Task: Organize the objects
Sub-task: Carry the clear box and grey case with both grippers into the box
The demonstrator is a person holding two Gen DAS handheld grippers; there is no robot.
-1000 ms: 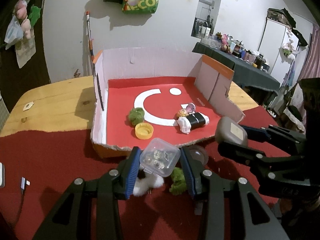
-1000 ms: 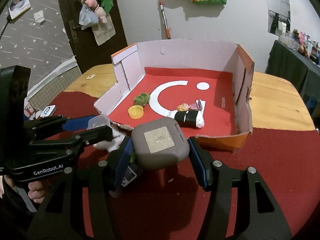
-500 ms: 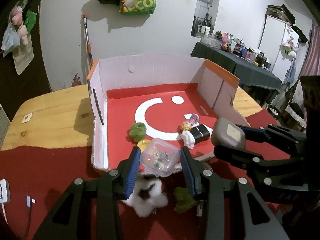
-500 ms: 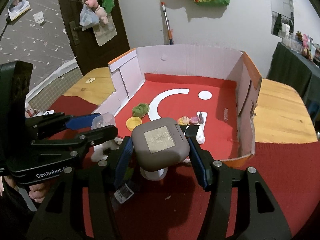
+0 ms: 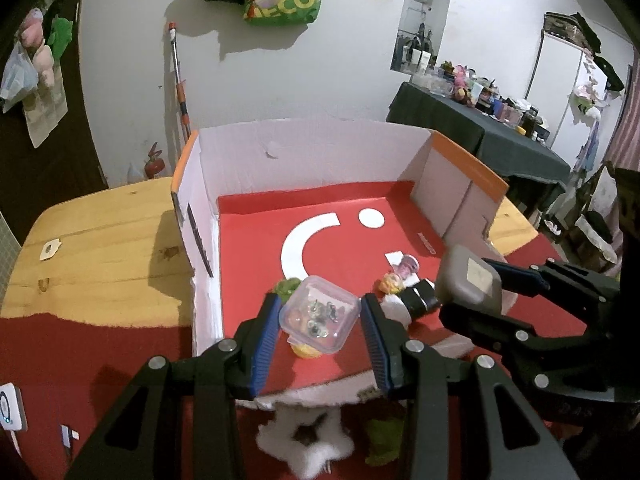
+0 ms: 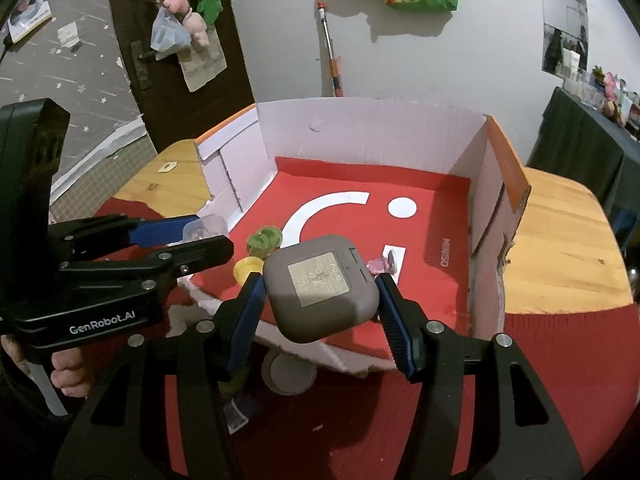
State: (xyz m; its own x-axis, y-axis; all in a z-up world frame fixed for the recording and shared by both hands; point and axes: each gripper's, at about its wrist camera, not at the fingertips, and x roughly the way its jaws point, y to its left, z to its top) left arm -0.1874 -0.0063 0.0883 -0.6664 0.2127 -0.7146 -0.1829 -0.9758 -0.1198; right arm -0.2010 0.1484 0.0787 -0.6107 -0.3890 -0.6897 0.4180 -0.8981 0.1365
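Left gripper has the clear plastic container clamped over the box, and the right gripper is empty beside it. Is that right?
Not quite. The right gripper is not empty: the right wrist view shows it shut on a grey case. The left gripper does hold the clear plastic container over the box.

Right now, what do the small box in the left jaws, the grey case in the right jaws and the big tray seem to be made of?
Small box: clear glossy plastic, probably; its contents show through.
Grey case: matte grey plastic, apparently; smooth rounded corners, paper label on top.
Big tray: cardboard; creased walls, torn front edge, red printed floor.
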